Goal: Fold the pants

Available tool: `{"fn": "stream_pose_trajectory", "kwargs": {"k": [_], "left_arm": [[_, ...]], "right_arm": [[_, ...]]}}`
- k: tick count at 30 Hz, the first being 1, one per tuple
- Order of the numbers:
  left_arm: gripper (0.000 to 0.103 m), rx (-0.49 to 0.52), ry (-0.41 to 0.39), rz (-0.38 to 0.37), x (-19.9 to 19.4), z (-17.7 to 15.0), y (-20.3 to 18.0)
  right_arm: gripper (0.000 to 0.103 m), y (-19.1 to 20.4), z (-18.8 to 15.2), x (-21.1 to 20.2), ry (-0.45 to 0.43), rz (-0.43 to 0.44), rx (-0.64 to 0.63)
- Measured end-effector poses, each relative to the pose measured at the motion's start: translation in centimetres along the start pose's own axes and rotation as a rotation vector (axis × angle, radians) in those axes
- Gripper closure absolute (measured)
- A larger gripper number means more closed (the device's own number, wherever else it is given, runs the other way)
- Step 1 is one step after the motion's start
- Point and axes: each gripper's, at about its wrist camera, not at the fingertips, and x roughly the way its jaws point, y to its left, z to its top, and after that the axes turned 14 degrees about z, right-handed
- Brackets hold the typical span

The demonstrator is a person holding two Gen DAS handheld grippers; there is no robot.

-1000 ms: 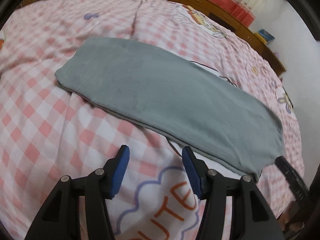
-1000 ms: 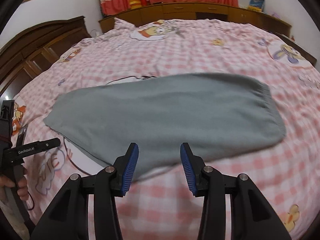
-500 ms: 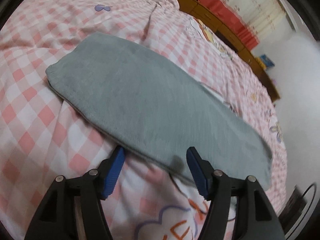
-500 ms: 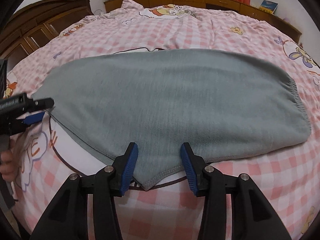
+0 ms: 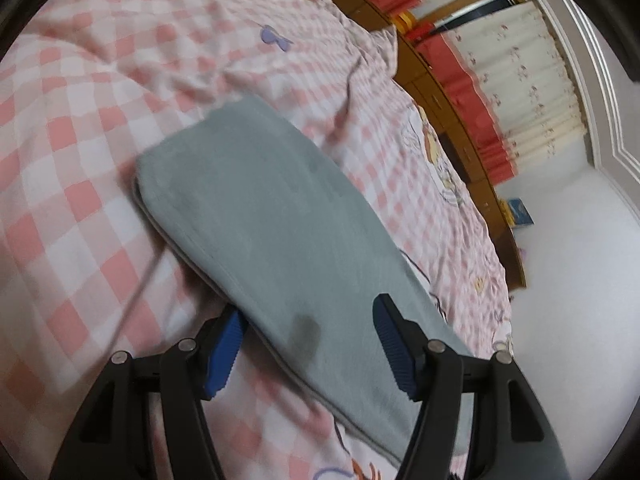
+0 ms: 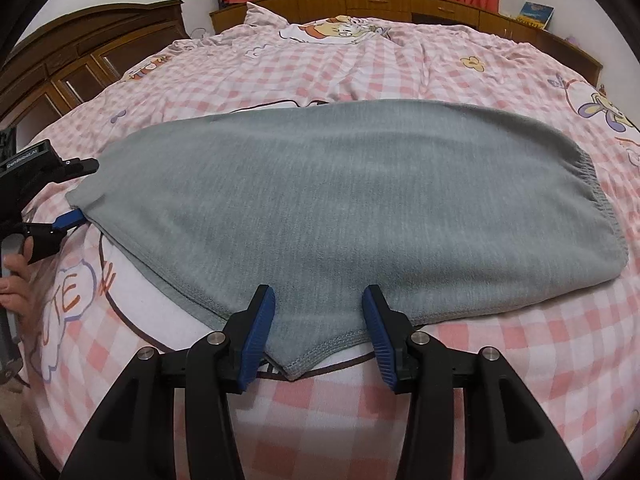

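In the left wrist view, the grey pants (image 5: 272,248) are seen lying flat on the pink checked bed cover (image 5: 72,152), already doubled lengthwise, with the near long edge running between the fingers of the left gripper (image 5: 308,344). These fingers stand apart and are not pressed on the cloth; one blue pad (image 5: 224,356) sits beside and below the edge, the other above the fabric. A grab made from here could, it is judged, catch only the upper layer, or the bed cover with it, because the layers lie close and the picture is blurred. In the right wrist view, the pants (image 6: 360,200) are stretched across the bed, the elastic waistband (image 6: 600,200) at the right and the leg ends at the left, where the left gripper (image 6: 68,192) is seen straddling the corner. The right gripper (image 6: 316,328) is held unclosed over the pointed crotch corner (image 6: 304,364), the cloth between its fingers but not pinched. If the two grips were closed unevenly, a skewed fold could result. No containers are seen in either view.
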Motion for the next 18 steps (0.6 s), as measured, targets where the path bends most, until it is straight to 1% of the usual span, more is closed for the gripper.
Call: {"fn": "stream_pose_trajectory", "kwargs": {"k": [3,9,12,15,16,17,18], "left_arm": [[0.036,-0.024,-0.019,0.013,0.1,1.2,0.2],[0.036,-0.049,-0.031,0.048,1.1,2.8,1.3],[0.04,-0.086,-0.03,0.042,1.4,3.2,2.5],[0.046,-0.081,-0.041,0.056,1.4,3.3,2.4],[0.054,-0.066,-0.046,0.07,1.4,3.4,2.2],[0.074,-0.045,-0.055,0.082,1.3,3.4,2.0],[0.084,-0.028,-0.058,0.084,1.3,3.4,1.9]], "right_arm": [[0.056,0.0,0.1,-0.3,0.006,0.002,0.008],[0.056,0.0,0.3,-1.3,0.014,0.02,0.037],[0.056,-0.1,0.4,-1.9,0.011,0.041,0.047],[0.056,-0.2,0.2,-2.2,0.009,0.051,0.052],[0.056,-0.2,0.2,-2.2,0.01,0.053,0.054],[0.056,-0.2,0.1,-2.2,0.011,0.054,0.055],[0.056,-0.3,0.1,-2.3,0.01,0.056,0.057]]}}
